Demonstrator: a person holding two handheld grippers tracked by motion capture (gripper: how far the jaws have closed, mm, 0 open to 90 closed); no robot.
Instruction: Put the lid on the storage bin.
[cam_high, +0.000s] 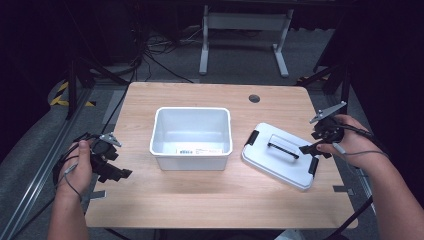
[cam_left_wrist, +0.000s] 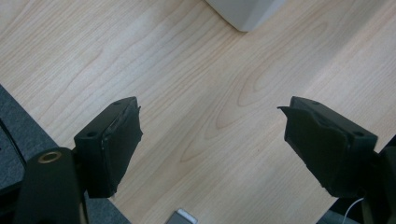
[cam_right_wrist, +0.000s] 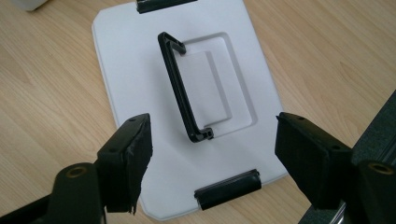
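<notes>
A white open bin (cam_high: 191, 137) stands at the middle of the wooden table (cam_high: 200, 195), with a small label on its front wall. To its right lies a white lid (cam_high: 280, 155) with a raised black handle (cam_high: 282, 146) and black clips at both ends. My right gripper (cam_high: 315, 147) hovers open at the lid's right end. In the right gripper view its wide-apart jaws frame the lid (cam_right_wrist: 196, 93) and its handle (cam_right_wrist: 180, 88), touching neither. My left gripper (cam_high: 116, 172) is open over the table's left edge, above bare wood (cam_left_wrist: 196, 102), with a bin corner (cam_left_wrist: 245, 11) ahead.
A round cable hole (cam_high: 254, 98) sits near the table's far edge. Beyond the table stand a white desk frame (cam_high: 245, 35) and floor cables (cam_high: 155, 55). Black stand legs and yellow-black tape (cam_high: 62, 95) lie at the left. Cables trail from both grippers.
</notes>
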